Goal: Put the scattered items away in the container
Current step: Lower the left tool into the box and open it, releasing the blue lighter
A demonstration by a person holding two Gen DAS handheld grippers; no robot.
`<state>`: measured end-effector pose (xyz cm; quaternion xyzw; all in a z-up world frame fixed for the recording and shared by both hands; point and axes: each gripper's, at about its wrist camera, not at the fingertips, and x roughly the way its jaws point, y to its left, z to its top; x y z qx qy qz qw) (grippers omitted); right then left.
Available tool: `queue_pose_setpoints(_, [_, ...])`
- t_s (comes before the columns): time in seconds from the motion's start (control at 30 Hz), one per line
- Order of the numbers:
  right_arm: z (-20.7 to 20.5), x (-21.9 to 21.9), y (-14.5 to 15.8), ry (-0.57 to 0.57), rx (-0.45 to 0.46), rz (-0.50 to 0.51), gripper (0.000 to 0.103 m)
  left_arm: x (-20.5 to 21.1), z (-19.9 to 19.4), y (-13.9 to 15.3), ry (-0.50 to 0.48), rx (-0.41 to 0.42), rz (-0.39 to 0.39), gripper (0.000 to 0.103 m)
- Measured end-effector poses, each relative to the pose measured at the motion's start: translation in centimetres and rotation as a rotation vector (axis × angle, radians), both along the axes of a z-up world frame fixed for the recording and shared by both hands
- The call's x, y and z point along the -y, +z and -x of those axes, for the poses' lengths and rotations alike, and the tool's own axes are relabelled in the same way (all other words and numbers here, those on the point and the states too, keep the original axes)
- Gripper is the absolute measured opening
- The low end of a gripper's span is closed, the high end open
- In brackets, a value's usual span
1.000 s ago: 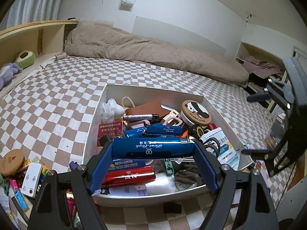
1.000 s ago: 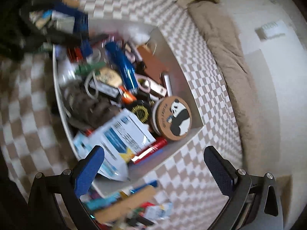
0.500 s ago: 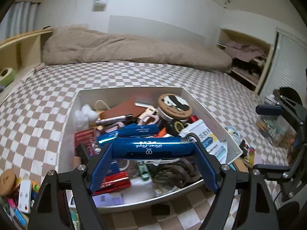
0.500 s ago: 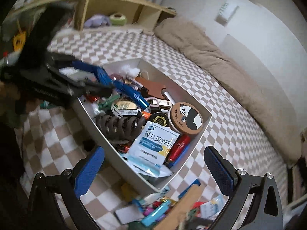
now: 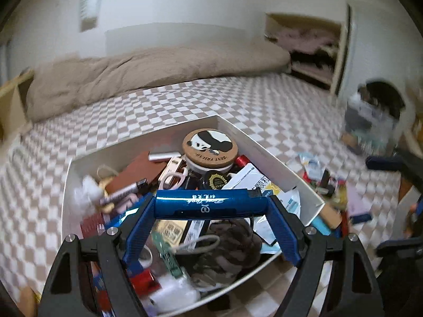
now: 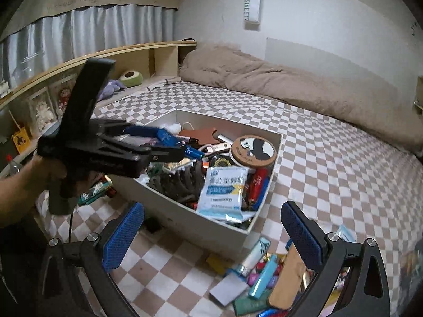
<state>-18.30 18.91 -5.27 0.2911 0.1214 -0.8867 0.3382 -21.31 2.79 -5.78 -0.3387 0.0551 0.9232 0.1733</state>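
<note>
A glossy blue cylindrical tube (image 5: 210, 204) is clamped crosswise by the left gripper (image 5: 211, 233) above the white rectangular box (image 6: 185, 218). The right gripper (image 6: 211, 233) is spread wide, nothing held, with scattered bits at 6 o'clock.

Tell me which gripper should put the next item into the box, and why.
Left. The left gripper already holds a blue tube crosswise over the open box, ready to release. The right gripper is open and holds nothing, hovering above the loose items outside.

Left claw (image 5: 210, 207) is gripping a blue tube (image 5: 208, 204) crosswise over the cluttered white box (image 5: 267, 155), which is sitting on the checkered bed (image 5: 185, 103); a panda-lidded tin (image 5: 209, 146) is lying inside.
</note>
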Motion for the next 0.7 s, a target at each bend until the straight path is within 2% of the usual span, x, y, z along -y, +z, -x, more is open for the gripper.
queue_pose_setpoints(0.23, [-0.1, -3.2, -0.6, -0.052, 0.022, 0.064, 0.103, -3.3, 1.7, -0.4, -0.138, 0.078, 0.08, 0.083])
queue_pose_setpoints(0.4, [0.3, -4.6, -1.1, -0.085, 0.04, 0.102, 0.103, -6.5, 2.2, -1.0, -0.238, 0.085, 0.194, 0.083])
queue_pose_setpoints(0.7, [0.4, -6.5, -2.0, -0.086, 0.073, 0.15, 0.103, -10.8, 4.3, -1.6, -0.388, 0.109, 0.349, 0.083])
